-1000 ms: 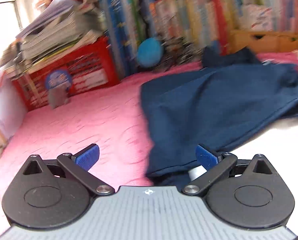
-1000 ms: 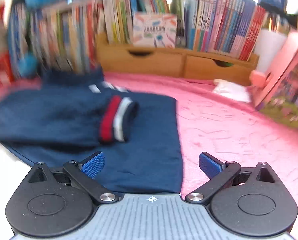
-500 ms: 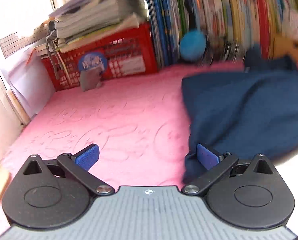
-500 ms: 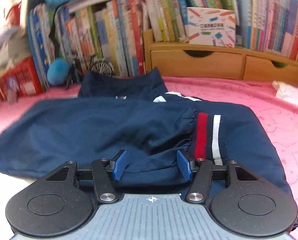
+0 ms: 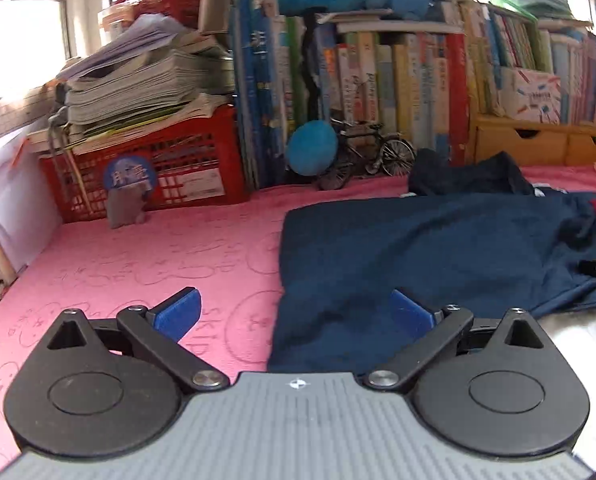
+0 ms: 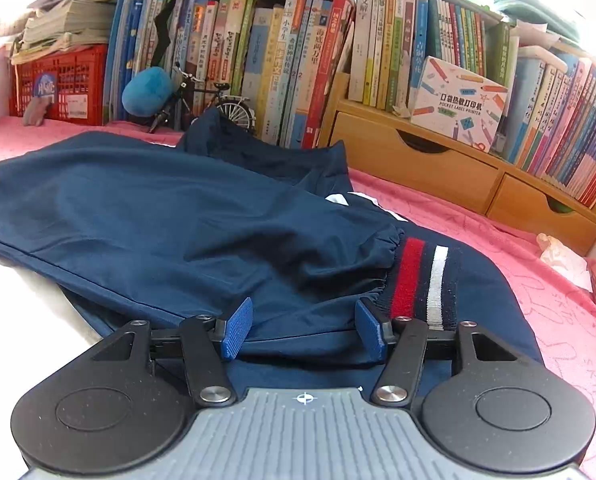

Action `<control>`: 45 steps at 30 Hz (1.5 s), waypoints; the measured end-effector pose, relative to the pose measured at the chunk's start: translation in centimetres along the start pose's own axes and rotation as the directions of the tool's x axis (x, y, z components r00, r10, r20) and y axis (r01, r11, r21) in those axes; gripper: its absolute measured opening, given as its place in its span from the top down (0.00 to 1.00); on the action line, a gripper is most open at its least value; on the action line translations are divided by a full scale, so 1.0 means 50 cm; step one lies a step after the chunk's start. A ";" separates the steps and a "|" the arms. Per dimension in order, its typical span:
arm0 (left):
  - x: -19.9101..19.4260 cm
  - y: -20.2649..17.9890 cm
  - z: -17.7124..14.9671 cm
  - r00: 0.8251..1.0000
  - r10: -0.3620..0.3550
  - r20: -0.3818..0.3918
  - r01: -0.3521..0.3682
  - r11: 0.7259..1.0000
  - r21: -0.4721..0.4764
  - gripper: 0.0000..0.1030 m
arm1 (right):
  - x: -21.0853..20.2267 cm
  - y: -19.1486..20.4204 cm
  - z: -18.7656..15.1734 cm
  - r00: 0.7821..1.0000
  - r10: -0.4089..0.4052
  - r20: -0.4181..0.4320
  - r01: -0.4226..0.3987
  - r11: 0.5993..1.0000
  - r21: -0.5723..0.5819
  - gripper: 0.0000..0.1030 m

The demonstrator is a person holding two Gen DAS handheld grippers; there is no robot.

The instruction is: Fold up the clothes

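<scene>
On pink bedding (image 5: 146,256): navy jacket (image 5: 438,248) spread flat.
From left wrist: left gripper (image 5: 294,312) fingers wide apart, empty, straddling jacket's edge; red crate (image 5: 202,160) stacked with papers. From right wrist: right gripper (image 6: 304,322) fingers half-spread after just closing, bracketing sleeve fabric beside striped cuff (image 6: 422,284); grip uncertain.

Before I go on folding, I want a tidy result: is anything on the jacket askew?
Yes. The folded-over sleeve lies slanted and rumpled across the navy jacket, its striped cuff bunched near the right claw. The collar is crumpled at the far end.
</scene>
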State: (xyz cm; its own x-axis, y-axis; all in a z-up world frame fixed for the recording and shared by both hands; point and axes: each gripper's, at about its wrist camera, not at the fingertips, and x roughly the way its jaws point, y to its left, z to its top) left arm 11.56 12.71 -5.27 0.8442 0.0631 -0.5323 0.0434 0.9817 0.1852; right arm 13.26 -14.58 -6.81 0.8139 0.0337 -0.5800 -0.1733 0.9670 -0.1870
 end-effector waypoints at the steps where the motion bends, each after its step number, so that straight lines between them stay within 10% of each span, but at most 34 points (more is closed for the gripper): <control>1: 0.012 -0.014 -0.008 1.000 0.007 -0.017 -0.007 1.000 0.026 0.01 | 0.002 0.000 0.001 1.000 -0.003 -0.001 0.003 1.000 0.003 0.41; 3: 0.041 -0.032 -0.033 0.998 0.033 -0.062 -0.029 0.997 0.067 0.00 | 0.010 -0.017 0.001 1.000 -0.015 -0.026 0.016 0.998 0.058 0.00; 8: 0.045 -0.013 -0.058 0.997 0.008 -0.079 -0.008 1.000 0.003 0.00 | 0.032 -0.078 -0.008 0.996 0.044 -0.083 -0.022 0.969 0.246 0.00; 13: -0.028 -0.015 -0.061 0.995 0.081 -0.064 -0.079 0.996 0.038 0.01 | -0.012 -0.068 -0.011 0.999 0.002 -0.054 0.006 0.987 0.158 0.03; 19: -0.240 -0.055 -0.102 0.968 -0.219 0.119 0.221 0.975 -0.009 0.00 | -0.244 -0.018 -0.086 0.969 0.186 0.163 -0.175 0.982 -0.078 0.00; 24: -0.222 -0.135 -0.174 0.967 -0.255 0.010 0.254 0.966 0.048 0.00 | -0.318 0.043 -0.186 0.950 0.300 0.087 -0.285 0.946 -0.156 0.00; 27: -0.211 -0.112 -0.208 0.959 -0.282 0.024 0.283 0.958 -0.053 0.00 | -0.319 0.046 -0.237 0.961 0.273 0.037 -0.268 0.958 -0.100 0.00; 32: -0.219 -0.105 -0.218 0.975 -0.216 0.053 0.220 0.972 -0.080 0.00 | -0.342 0.026 -0.314 0.963 0.181 0.201 -0.204 0.974 0.102 0.00; 38: -0.242 -0.074 -0.251 0.983 -0.176 0.059 0.180 0.981 -0.069 0.00 | -0.361 0.029 -0.341 0.979 -0.017 0.204 0.001 0.997 0.079 0.00; 45: -0.281 0.014 -0.314 0.995 -0.026 0.094 0.046 0.975 -0.219 0.00 | -0.395 -0.143 -0.404 0.946 -0.303 0.111 0.242 0.893 0.379 0.00</control>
State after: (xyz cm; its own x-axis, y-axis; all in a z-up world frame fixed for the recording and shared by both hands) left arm -8.68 15.33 -10.64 0.8892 0.0203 -0.4570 -0.0357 0.9990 -0.0251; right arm -12.76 -27.25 -10.04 0.8844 -0.2334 -0.4041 0.2522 0.9676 -0.0068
